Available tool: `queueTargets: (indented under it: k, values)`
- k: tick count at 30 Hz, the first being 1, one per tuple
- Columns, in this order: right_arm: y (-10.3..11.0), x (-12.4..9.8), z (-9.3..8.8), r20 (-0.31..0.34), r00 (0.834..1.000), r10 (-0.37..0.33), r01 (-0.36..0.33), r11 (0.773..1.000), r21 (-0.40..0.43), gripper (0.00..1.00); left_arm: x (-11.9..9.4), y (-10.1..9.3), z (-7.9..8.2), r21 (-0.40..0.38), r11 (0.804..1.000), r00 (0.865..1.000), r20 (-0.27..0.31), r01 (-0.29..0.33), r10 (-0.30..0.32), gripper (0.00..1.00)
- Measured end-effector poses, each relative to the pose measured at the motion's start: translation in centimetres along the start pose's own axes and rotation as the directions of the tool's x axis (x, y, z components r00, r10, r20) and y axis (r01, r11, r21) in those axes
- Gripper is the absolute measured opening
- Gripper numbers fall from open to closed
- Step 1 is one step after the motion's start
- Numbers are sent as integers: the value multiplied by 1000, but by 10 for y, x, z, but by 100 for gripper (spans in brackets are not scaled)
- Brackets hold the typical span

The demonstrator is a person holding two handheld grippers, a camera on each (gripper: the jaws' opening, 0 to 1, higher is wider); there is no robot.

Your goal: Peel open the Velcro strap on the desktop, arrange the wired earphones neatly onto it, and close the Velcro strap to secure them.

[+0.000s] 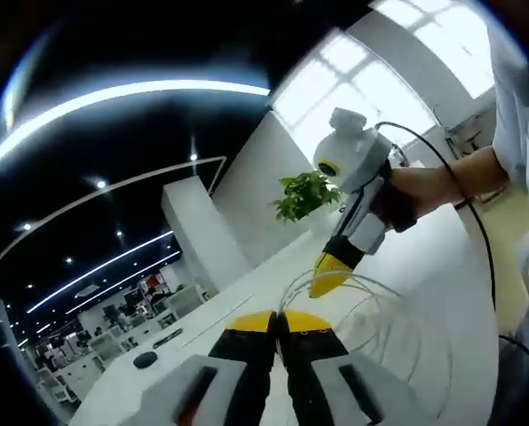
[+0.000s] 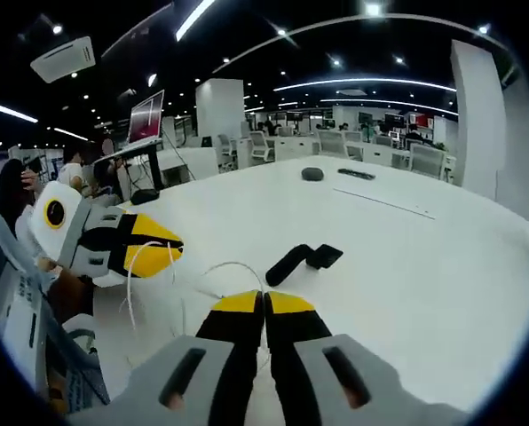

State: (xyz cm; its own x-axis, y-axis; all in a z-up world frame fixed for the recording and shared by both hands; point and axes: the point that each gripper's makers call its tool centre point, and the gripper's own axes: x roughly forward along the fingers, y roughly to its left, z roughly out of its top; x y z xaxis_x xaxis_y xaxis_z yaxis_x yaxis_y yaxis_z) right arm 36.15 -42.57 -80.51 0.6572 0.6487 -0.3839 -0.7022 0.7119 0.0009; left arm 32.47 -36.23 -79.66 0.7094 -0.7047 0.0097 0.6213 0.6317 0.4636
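Gathering the earphone cable is the step in hand, judged from how things lie. In the left gripper view, the left tongs (image 1: 280,321) stand with jaws together; whether cable is pinched between them cannot be told. Just ahead of them, the right tongs (image 1: 327,275) hang above the white counter (image 1: 238,297), and thin white loops of the wired earphones (image 1: 371,306) spread around and beyond their yellow tips.

In the right gripper view, the right tongs (image 2: 264,304) also show jaws together, with a white strand arcing just ahead of the tips. The left tongs (image 2: 153,246) sit to the left of them, with a loop of the wired earphones (image 2: 145,266) draped at their yellow tips.

The black Velcro strap (image 2: 302,260) lies flat on the counter (image 2: 406,266), just ahead and slightly right of the right tongs, apart from the cable. It looks bent at one end; whether it is peeled open cannot be told.

The next move calls for coiling the loose loops into a compact bundle, then carrying that bundle across onto the strap without letting loops spill.
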Motion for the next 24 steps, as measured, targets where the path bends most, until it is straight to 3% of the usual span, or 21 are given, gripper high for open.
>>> queueTargets:
  k: [6,13,24]
  values:
    - [0,-3,5,23,1000,-8,8,1000,2,4,-3,0,1,-7,1000,1000,-9,-1,1,6]
    - [7,-5,12,38,999,-28,30,998,-61,4,-3,3,-2,12,1000,1000,-23,-14,14,6]
    - [17,-6,15,45,999,-10,13,997,-80,4,-5,0,-8,4,1000,999,-52,-4,4,6]
